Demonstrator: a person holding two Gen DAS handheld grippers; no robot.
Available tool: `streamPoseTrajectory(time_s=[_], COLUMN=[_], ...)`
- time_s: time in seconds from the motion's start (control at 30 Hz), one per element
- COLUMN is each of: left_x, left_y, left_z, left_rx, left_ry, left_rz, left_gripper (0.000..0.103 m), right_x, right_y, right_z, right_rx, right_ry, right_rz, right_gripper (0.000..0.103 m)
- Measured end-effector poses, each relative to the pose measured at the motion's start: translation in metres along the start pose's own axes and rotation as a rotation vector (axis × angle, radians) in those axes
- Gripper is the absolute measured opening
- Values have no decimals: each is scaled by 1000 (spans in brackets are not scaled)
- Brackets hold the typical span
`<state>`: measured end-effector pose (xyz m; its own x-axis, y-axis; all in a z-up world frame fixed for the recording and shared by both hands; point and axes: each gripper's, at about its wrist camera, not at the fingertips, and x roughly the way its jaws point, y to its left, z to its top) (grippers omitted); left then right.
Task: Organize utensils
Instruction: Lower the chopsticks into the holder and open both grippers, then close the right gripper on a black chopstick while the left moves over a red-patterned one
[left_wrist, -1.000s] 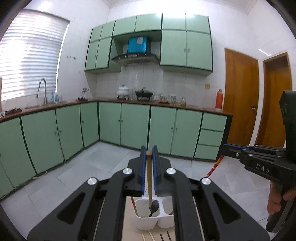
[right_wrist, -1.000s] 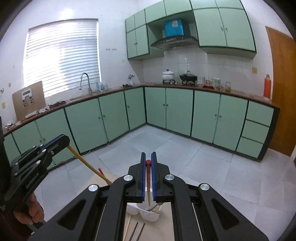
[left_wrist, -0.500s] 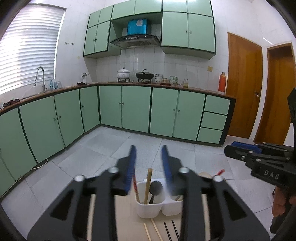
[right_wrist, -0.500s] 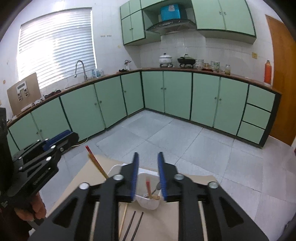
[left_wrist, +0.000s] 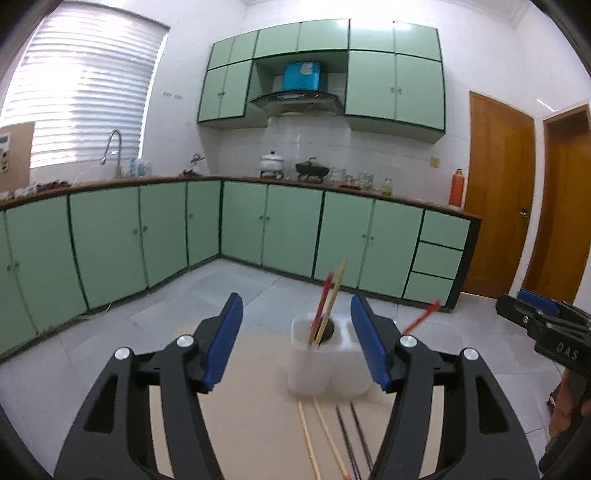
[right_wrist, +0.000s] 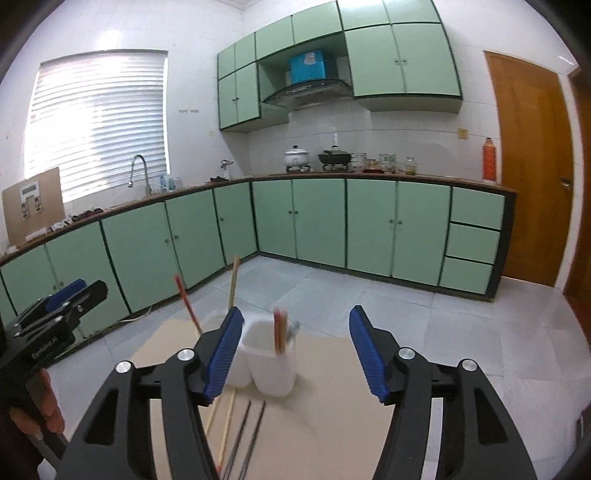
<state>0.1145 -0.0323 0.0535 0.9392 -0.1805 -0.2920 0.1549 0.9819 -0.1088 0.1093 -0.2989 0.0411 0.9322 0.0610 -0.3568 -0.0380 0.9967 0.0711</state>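
Observation:
A white two-compartment utensil holder stands on a tan table. Its left cup holds a red chopstick, a wooden chopstick and a dark spoon. Its right cup holds a red chopstick and a metal utensil. My left gripper is open and empty, just in front of the holder. My right gripper is open and empty, also just in front of it. Two wooden chopsticks and two dark chopsticks lie flat on the table in front of the holder.
Beyond the table is a tiled floor, ringed by green cabinets. Each gripper appears at the edge of the other's view: the right one, the left one.
Both grippers opened and let go of their chopsticks, which now stand in the holder. Both grippers pulled back from the holder.

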Motion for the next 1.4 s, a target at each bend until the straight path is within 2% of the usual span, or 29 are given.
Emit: streamPoseTrajectory(time_s=[0.13, 0.37, 0.53, 0.63, 0.8, 1.07, 1.4], left_x=[2, 5, 5, 5, 1, 10, 28], left_y=[1, 9, 14, 11, 5, -2, -15], left_z=[-41, -106, -136, -148, -168, -178, -189], left_rx=[2, 21, 25, 42, 55, 63, 92], left_ry=[88, 235, 289, 310, 364, 441, 538], left_rz=[14, 40, 60, 68, 62, 37, 1], left_gripper=[60, 60, 60, 60, 60, 60, 57], right_x=[-6, -3, -1, 2, 7, 15, 22], right_y=[7, 13, 25, 32, 45, 56, 65], right_z=[-50, -120, -158, -174, -188, -202, -208], right_rx=[14, 18, 6, -4, -18, -21, -41], right_ry=[48, 184, 237, 263, 329, 408, 457], right_rz=[-9, -23, -35, -32, 4, 86, 130], right_gripper=[61, 61, 60, 55, 41, 22, 15])
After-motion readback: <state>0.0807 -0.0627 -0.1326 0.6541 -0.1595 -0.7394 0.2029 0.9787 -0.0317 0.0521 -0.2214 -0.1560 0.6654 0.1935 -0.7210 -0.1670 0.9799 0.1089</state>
